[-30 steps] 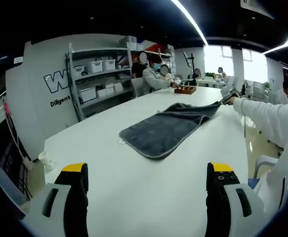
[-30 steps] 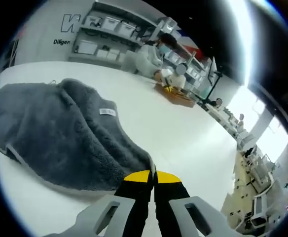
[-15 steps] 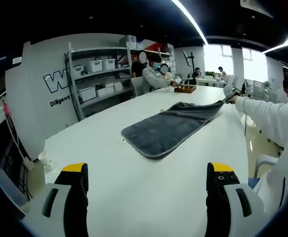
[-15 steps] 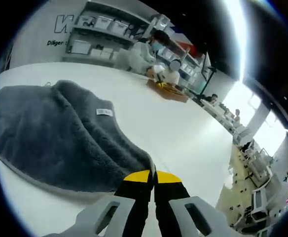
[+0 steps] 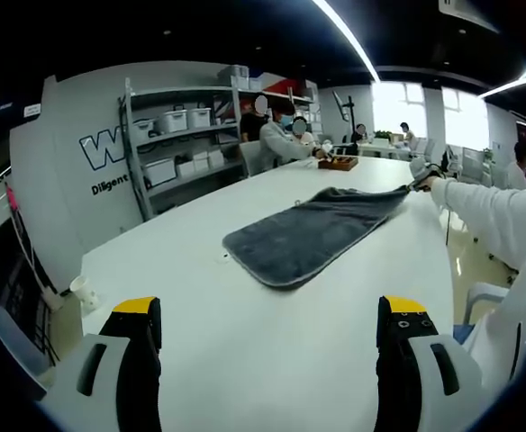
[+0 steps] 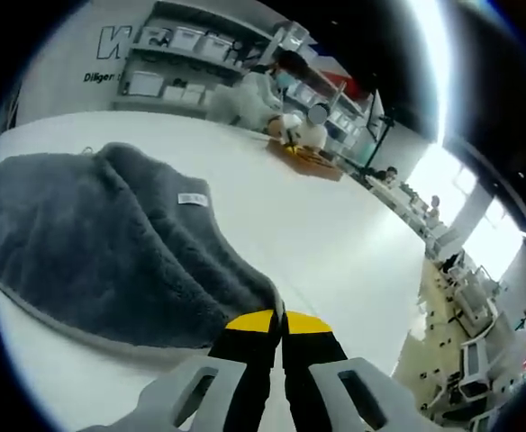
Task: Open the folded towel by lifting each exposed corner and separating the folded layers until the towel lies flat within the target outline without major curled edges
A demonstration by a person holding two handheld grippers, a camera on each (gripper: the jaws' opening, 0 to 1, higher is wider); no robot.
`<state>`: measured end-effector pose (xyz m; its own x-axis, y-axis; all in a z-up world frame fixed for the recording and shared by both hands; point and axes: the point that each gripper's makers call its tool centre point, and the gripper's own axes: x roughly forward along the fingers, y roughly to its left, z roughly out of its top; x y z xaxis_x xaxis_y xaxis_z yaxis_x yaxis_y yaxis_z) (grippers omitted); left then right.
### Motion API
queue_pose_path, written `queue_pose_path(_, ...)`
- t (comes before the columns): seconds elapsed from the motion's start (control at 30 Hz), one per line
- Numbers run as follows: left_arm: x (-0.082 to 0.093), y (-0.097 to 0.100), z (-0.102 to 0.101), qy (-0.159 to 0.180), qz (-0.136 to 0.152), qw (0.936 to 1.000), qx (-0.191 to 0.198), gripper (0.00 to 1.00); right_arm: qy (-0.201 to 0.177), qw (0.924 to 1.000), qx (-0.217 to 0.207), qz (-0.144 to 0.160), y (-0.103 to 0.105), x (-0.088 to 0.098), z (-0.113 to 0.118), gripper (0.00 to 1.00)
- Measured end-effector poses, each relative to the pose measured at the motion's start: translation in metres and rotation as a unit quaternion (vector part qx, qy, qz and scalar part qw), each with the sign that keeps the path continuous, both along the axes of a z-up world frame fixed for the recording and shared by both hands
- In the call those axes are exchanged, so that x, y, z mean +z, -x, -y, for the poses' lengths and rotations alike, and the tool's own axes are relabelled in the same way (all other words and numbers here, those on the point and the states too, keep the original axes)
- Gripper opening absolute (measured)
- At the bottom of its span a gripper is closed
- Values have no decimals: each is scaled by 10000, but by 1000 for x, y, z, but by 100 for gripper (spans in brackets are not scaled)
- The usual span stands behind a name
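Grey and fluffy, the towel (image 5: 308, 236) lies on a white table (image 5: 245, 342) in the middle of the left gripper view, stretched from the centre toward the upper right of the frame. At the left of this view stands a shelf (image 5: 177, 135) with white boxes, against a wall with dark letters. At the bottom, the left gripper (image 5: 267, 317) has its two yellow-tipped jaws wide apart, released, with nothing between them, well apart from the towel. At the right of this view a white sleeve (image 5: 493, 211) reaches to the far corner of the towel, where the right gripper (image 5: 418, 183) is seen small at the end of the cloth. In the right gripper view the towel (image 6: 110, 243) fills the left half of the frame, with a small white label (image 6: 193, 199) on its upper layer. At the bottom centre the right gripper (image 6: 279, 321) has its jaws pressed together, clenched on the corner of the towel. The table (image 6: 335, 243) runs to the right of the frame.
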<state>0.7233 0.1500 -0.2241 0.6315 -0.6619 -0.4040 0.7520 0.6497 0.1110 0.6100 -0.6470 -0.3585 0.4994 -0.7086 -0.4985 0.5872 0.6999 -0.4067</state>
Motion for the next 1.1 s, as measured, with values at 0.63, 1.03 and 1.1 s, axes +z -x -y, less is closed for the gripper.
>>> queue_pose_path(0.63,3,3,0,40,41,10000,-4,99,-115,9969,81,771,33,11,-2,25)
queue_pose_path(1.03,2,0,-3,62,20,10000,62,99,-184,9795,1066,1698,33,48,-64,48)
queue_pose_path(1.1,2,0,-3,61,19,10000,64,99,-193,9789,1088,1718,32,49,-66,51)
